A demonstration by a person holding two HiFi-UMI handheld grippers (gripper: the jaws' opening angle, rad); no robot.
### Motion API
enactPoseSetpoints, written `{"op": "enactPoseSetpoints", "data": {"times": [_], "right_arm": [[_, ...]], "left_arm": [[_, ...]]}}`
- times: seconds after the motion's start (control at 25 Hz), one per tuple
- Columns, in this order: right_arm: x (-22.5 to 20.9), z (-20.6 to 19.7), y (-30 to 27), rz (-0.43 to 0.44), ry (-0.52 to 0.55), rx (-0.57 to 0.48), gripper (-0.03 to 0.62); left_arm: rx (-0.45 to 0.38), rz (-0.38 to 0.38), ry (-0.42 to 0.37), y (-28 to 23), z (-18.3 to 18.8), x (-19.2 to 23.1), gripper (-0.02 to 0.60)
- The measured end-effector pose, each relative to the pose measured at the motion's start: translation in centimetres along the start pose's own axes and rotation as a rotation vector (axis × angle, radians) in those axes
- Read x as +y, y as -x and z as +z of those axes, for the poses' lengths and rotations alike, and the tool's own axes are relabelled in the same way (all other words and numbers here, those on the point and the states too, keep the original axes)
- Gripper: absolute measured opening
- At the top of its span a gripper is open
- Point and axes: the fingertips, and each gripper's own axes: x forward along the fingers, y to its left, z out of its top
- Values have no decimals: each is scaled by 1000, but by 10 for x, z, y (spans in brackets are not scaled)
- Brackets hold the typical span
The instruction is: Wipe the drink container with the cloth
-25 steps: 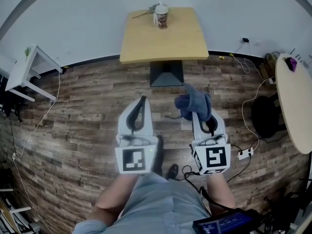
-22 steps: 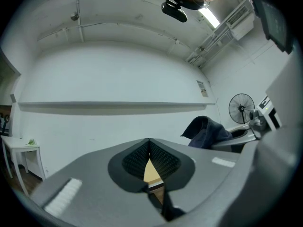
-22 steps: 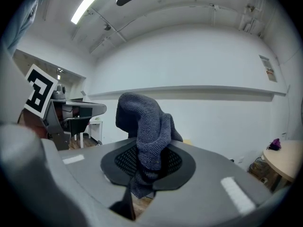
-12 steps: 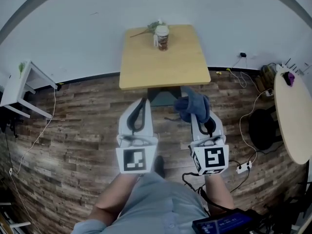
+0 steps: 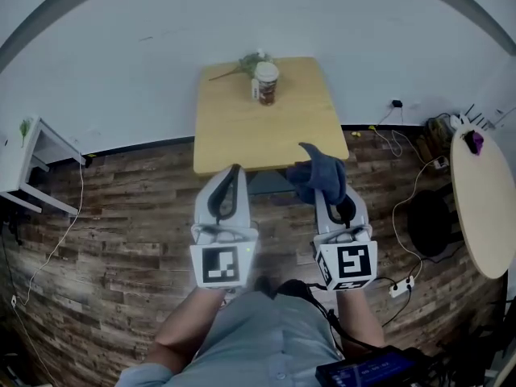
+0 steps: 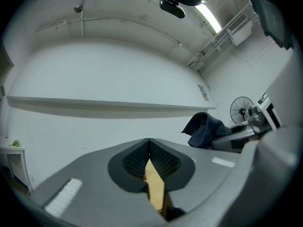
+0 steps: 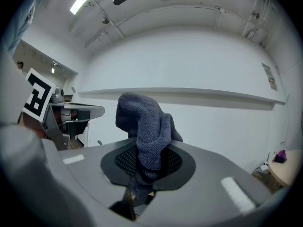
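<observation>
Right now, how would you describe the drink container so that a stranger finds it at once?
Look at the square wooden table against the white wall. Near its far edge stands the drink container, a cup with a pale lid and brownish sides. It is the only upright thing there; the green sprig beside it lies flat.

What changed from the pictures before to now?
The person walked toward the table, bringing it and the drink container closer. Nothing was grabbed or let go. The right tool still pinches the blue cloth; the left tool stays shut and empty.
</observation>
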Motion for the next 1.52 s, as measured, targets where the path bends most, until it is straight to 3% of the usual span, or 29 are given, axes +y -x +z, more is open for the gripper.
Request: {"op": "enactPoseSetpoints", "data": {"times": [0.44, 0.84, 1.16, 1.52], "right_arm": [[-38, -31, -59, -9, -41, 45, 61], [-109, -61, -168, 40, -93, 82, 61], [-167, -55, -252, 87, -107, 69, 61], [-200, -39, -302, 118, -91, 36, 61]], "left_arm": [[81, -25, -1, -66, -47, -1, 11], [137, -2, -21, -186, -86, 2, 11], [139, 29, -58, -288, -89, 8, 11], [109, 64, -78, -347, -79, 16, 12]]}}
